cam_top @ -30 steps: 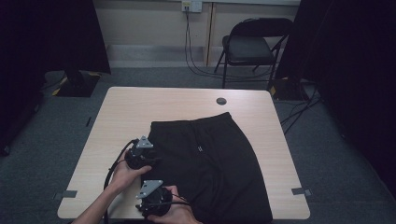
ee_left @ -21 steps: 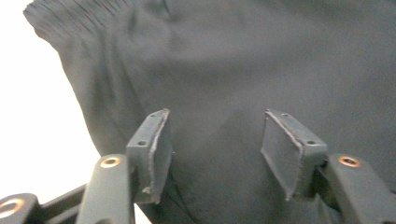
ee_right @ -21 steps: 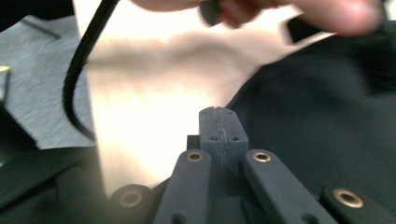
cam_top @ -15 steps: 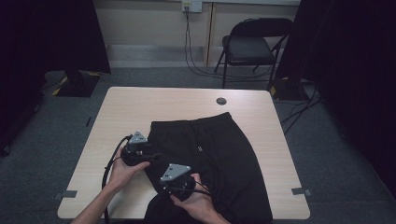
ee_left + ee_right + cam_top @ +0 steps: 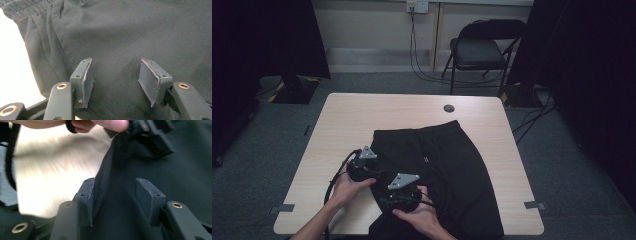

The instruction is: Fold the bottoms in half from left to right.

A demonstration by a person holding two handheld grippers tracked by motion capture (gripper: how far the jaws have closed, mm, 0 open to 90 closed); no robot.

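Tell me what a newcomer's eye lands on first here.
A pair of black fabric shorts sprawls over the near right part of the pale wooden table. At the shorts' near left edge, two hands work the left tongs and right tongs. A black folding chair stands beyond the table.

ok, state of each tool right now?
Left tool: open, jaws apart over the black shorts, gripping nothing.
Right tool: open, just been opening; a shorts edge stands between the jaws, not clamped.

Black shorts flat on table
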